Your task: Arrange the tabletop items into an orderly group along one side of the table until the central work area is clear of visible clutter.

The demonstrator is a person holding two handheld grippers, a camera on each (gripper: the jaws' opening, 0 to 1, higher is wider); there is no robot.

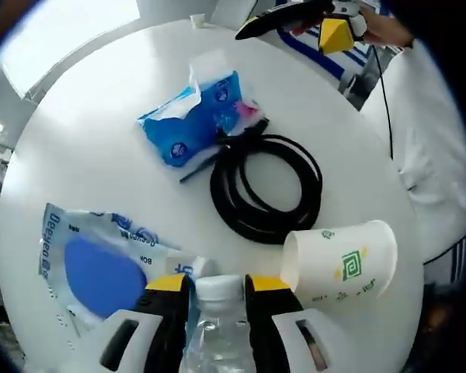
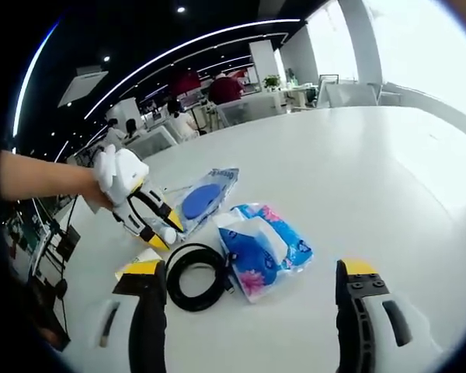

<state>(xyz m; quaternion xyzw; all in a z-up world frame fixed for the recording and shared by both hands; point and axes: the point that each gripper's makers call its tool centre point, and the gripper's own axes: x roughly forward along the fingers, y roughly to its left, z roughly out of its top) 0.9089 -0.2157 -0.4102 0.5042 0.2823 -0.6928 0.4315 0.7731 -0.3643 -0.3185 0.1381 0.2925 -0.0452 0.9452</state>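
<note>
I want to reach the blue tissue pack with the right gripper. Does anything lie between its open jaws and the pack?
Nothing visible does. In the right gripper view the right gripper is open, and bare white table runs from its jaws to the tissue pack. The coiled black cable lies beside the pack, towards the left jaw, not across the way.

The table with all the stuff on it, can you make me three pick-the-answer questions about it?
1. Where is the black cable?
A. Coiled beside the blue tissue pack
B. Inside the cup
C. Hanging off the table

2. What colour is the bottle cap?
A. Red
B. White
C. Green

3. How is the paper cup?
A. Upright
B. Crushed flat
C. Lying on its side

Answers: 1 A, the coil touches the pack; 2 B, a white cap sits between the left gripper fingers; 3 C, its mouth faces sideways.
</note>
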